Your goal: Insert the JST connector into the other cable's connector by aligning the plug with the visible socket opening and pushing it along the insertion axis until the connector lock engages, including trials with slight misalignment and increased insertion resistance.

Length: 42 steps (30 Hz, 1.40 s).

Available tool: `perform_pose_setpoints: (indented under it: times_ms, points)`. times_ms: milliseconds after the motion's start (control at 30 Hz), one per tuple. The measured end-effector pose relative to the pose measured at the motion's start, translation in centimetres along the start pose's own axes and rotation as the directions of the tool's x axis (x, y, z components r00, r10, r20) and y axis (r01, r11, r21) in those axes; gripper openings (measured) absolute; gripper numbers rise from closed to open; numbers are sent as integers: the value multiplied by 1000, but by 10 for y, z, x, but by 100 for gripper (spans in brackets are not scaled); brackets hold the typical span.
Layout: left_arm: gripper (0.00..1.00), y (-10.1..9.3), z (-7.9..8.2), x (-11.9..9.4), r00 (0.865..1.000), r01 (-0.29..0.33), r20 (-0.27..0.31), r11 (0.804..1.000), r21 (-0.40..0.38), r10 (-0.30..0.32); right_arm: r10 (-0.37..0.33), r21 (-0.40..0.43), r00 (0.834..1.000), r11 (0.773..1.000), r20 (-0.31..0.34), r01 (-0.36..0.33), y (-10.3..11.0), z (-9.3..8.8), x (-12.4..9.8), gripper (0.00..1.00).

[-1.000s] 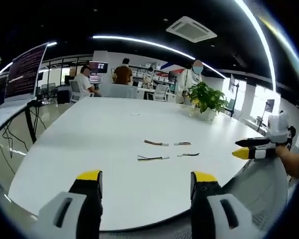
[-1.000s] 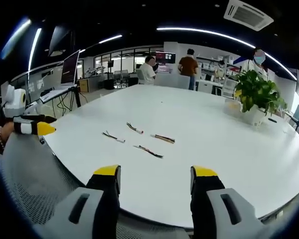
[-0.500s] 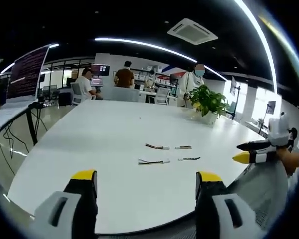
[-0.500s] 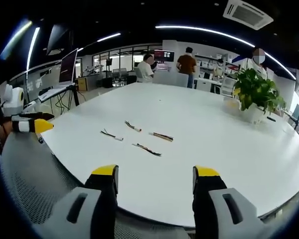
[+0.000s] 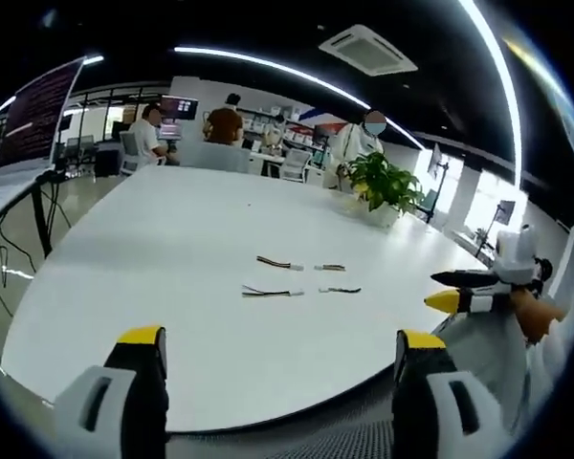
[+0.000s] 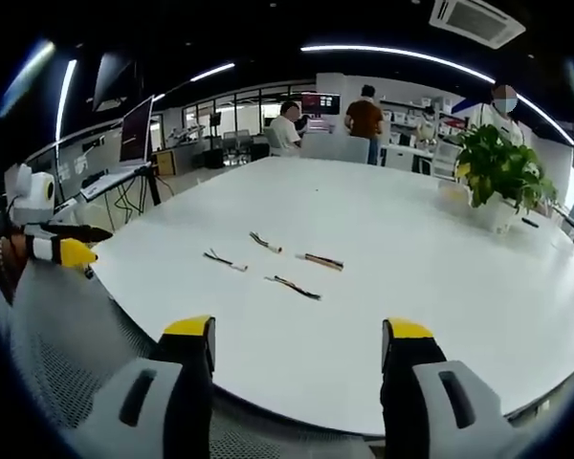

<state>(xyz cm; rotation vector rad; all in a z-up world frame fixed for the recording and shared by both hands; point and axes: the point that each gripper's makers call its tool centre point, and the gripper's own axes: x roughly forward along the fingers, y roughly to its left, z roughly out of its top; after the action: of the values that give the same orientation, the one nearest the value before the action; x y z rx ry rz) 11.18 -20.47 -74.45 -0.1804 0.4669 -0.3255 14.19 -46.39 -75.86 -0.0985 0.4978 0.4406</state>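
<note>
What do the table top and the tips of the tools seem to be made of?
Table top: likely a smooth white laminate, with a faint sheen from the ceiling lights. Left tool and right tool: yellow tips on black fingers, looking like matte rubber or plastic; the pictures cannot tell which.

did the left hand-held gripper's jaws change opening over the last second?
Yes. In the left gripper view the left hand-held gripper has spread wider: both yellow tips now sit further out to either side of the cable pieces on the white table.
</note>
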Motion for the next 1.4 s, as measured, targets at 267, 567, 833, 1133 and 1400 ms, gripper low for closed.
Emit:
perform_pose_setpoints:
  times_ms: [267,567,833,1133,1400]
  points:
    - [99,-3,41,3,998,18,59,995,97,-24,21,28,1000,999,14,-21,2,5,-1,71]
    - [99,27,62,18,998,62,23,994,85,-64,40,109,999,993,35,-44,-6,15,-2,71]
    - [99,55,87,25,995,92,30,994,53,-94,67,154,998,986,20,-70,-11,14,-1,71]
    - [99,63,88,44,987,157,-45,979,128,-152,100,93,994,990,41,-104,-26,34,10,70]
    - [99,55,94,64,980,200,-11,967,155,-201,120,58,987,990,107,-127,-31,64,26,69]
